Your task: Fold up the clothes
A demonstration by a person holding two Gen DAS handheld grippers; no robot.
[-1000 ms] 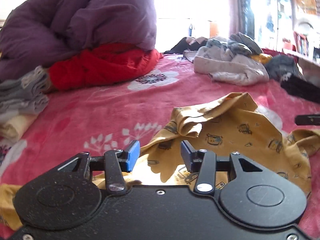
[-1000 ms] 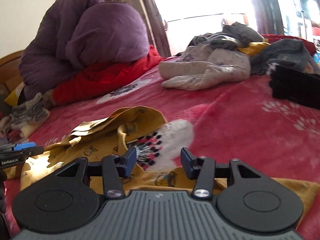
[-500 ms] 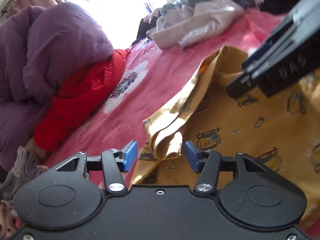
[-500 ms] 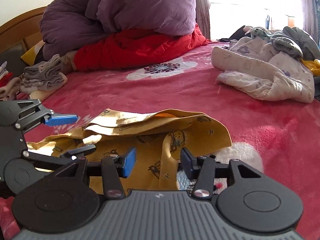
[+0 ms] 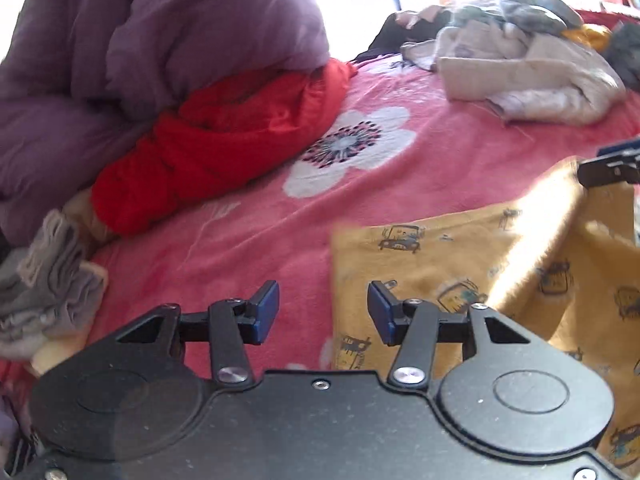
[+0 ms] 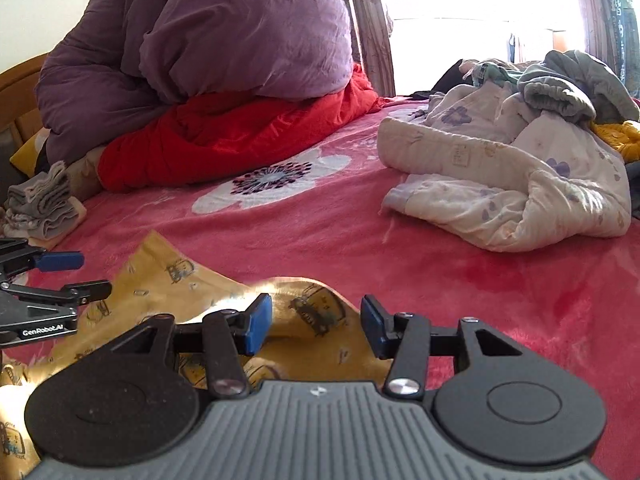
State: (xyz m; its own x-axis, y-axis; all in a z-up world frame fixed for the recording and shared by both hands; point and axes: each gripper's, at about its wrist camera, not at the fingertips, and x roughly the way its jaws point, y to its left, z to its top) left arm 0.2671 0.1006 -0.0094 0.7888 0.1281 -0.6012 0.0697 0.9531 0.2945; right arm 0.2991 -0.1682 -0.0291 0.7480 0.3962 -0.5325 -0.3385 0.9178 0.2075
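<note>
Presently we find both grippers, left (image 5: 323,311) and right (image 6: 311,322), with jaws apart and empty over the yellow printed garment (image 5: 448,264), lower right, partly flattened on the red blanket (image 5: 420,176). Unfolded laundry (image 6: 512,184) remains at upper right; a small folded stack (image 6: 40,208) lies left.

The left hand-held gripper (image 5: 323,312), blue pads apart, hovers over the yellow cartoon-print cotton garment (image 5: 460,256) on the pink flowered bed blanket (image 5: 248,224).

Soft matt yellow printed cloth shirt (image 5: 460,264), fuzzy pink blanket (image 6: 440,264), puffy purple quilt (image 6: 224,36), matt black plastic gripper (image 5: 323,312) body
</note>
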